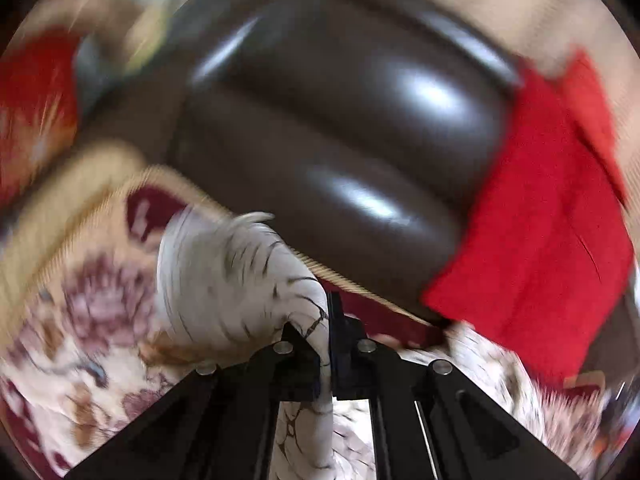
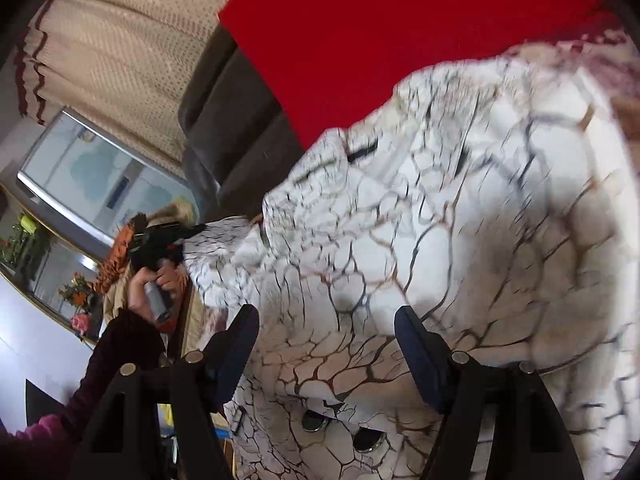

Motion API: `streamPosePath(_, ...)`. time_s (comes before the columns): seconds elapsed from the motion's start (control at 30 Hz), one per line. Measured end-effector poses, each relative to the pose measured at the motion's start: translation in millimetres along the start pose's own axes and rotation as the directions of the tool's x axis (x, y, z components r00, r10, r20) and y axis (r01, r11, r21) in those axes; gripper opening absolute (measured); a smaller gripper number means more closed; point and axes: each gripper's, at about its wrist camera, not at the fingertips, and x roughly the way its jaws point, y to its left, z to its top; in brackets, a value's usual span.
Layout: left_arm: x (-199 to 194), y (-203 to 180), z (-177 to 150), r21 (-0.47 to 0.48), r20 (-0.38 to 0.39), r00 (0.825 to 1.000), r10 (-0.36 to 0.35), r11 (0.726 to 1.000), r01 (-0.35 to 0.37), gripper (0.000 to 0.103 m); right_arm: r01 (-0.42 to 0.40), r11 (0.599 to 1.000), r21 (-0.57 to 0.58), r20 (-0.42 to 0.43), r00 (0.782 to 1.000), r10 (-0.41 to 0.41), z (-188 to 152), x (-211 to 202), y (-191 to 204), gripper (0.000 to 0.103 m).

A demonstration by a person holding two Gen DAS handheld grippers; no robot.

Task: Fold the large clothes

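Observation:
A white garment (image 1: 224,280) with a dark crackle pattern lies bunched on a floral cover. My left gripper (image 1: 330,344) is shut on a fold of it, and the cloth runs down between the black fingers. In the right wrist view the same garment (image 2: 460,220) fills the middle and right, with two round buttons (image 2: 316,420) near the bottom. My right gripper (image 2: 328,340) stands open just over it, with its pads apart and pressing on nothing. Far left in that view, a hand (image 2: 148,276) holds the left gripper (image 2: 176,246) at the garment's stretched edge.
A dark brown leather sofa (image 1: 340,120) stands behind, with a red cloth (image 1: 532,220) draped over its right side. The floral cover (image 1: 80,320) spreads at lower left. A beige curtain (image 2: 120,60), a grey screen (image 2: 80,172) and flowers (image 2: 76,292) are at the left.

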Motion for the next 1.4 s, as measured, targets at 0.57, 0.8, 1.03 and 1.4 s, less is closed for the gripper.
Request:
streamPosePath(0.57, -104.4, -242.2, -252.0, 0.753, -0.175, 0.978, -0.112, 0.625, 0.206, 0.086, 0.036, 0.993, 0.11, 0.219, 0.974, -0.06, 9.2, -137.9, -27.4, 0.081)
streamPosePath(0.8, -110.7, -155.0, -221.0, 0.569, -0.143, 0.989, -0.045, 0.813, 0.119, 0.086, 0.008, 0.987, 0.161, 0.17, 0.985, -0.035, 15.9, -122.7, -32.9, 0.081)
streamPosePath(1.03, -79.4, -79.1, -159.5, 0.292, -0.073, 0.996, 0.051, 0.956, -0.027, 0.086, -0.035, 0.974, 0.224, 0.034, 0.999, 0.028, 69.2, -34.0, -14.3, 0.081)
streamPosePath(1.4, 30.8, -65.6, -204.8, 0.395, -0.258, 0.929, 0.265, 0.907, -0.149, 0.083, 0.248, 0.958, 0.147, 0.046, 0.965, -0.257, 142.5, 28.9, 9.8, 0.081)
